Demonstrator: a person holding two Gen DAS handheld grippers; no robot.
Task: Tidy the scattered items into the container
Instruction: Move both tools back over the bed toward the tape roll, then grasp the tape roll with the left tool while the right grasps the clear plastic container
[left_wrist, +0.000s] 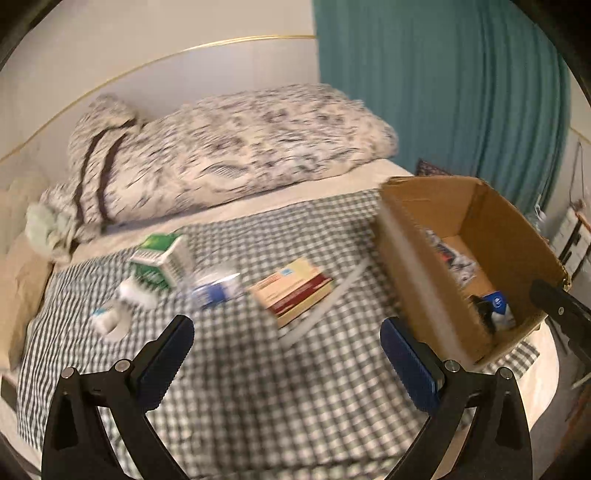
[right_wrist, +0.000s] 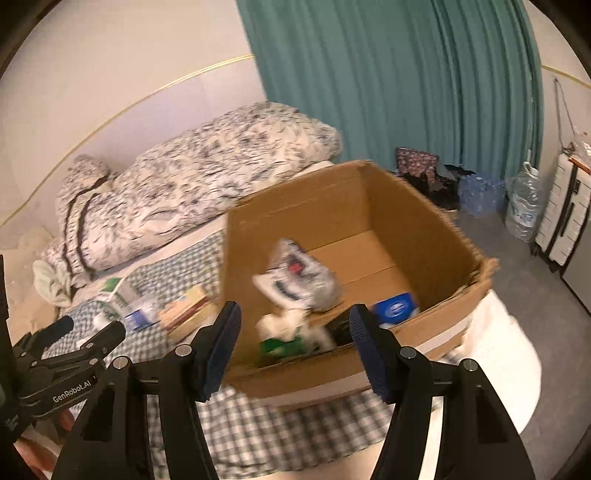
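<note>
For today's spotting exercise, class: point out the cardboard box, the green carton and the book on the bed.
cardboard box (right_wrist: 399, 206): right wrist view, inner far wall.
green carton (left_wrist: 162, 262): left wrist view, its side face.
book (left_wrist: 291, 286): left wrist view, front cover.

— Can we read any lettering?
— Only "GenRobot.AI", white on the black body of the left gripper (right_wrist: 94, 328), at our tool's left. Print on the boxes is too blurred.
</note>
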